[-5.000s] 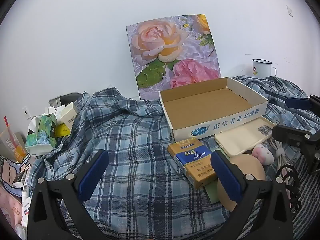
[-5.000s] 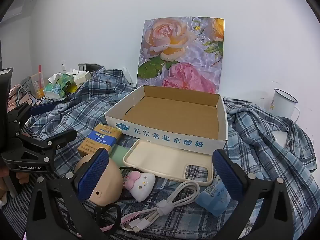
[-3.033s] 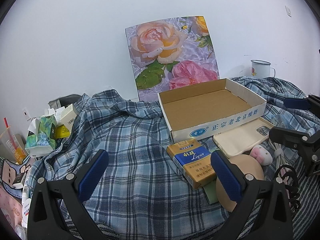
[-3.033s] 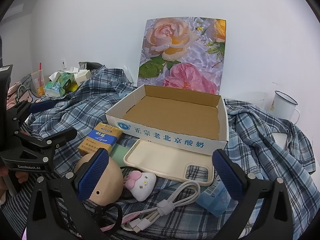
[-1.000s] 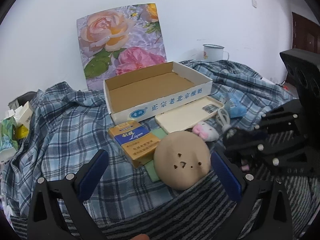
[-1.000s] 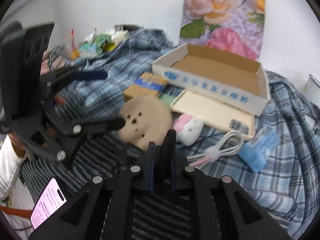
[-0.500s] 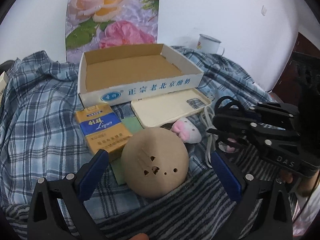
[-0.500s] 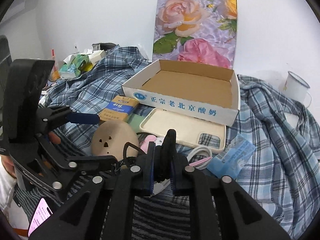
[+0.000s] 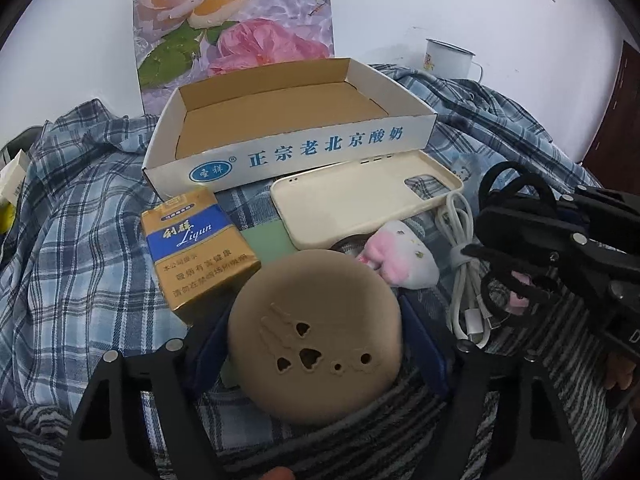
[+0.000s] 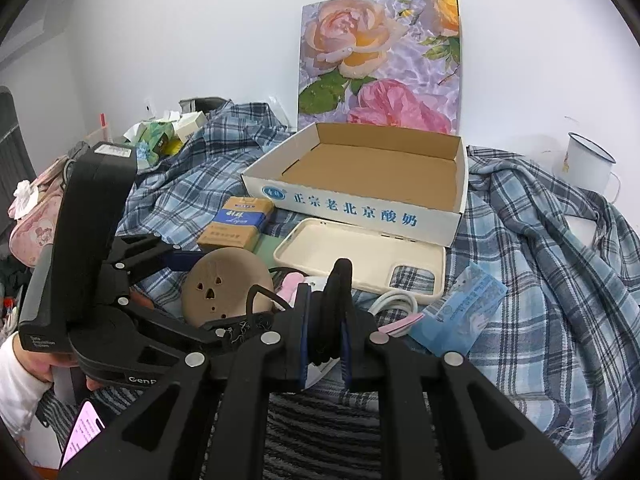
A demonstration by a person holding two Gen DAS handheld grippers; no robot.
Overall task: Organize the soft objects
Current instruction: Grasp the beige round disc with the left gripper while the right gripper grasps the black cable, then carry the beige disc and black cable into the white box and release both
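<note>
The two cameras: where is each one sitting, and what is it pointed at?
Left wrist view: sits on the left gripper, looking along its jaws closed on the tan round squishy toy, toward the cardboard box; the right gripper shows.
Right wrist view: sits on the right gripper, jaws closed on a black hair tie, facing the same box; the left gripper and holding hand show.
Both share box, toy, phone case.

Both views are getting soft, even indoor light, bright enough, with the white wall (image 10: 200, 40) going a bit washed out. Shadows are staying faint, just some darkness pooling under the cardboard box (image 9: 280, 120). The fisheye is bending everything near the edges, corners going black. The nearest tool parts are looking slightly soft; no real glare.
</note>
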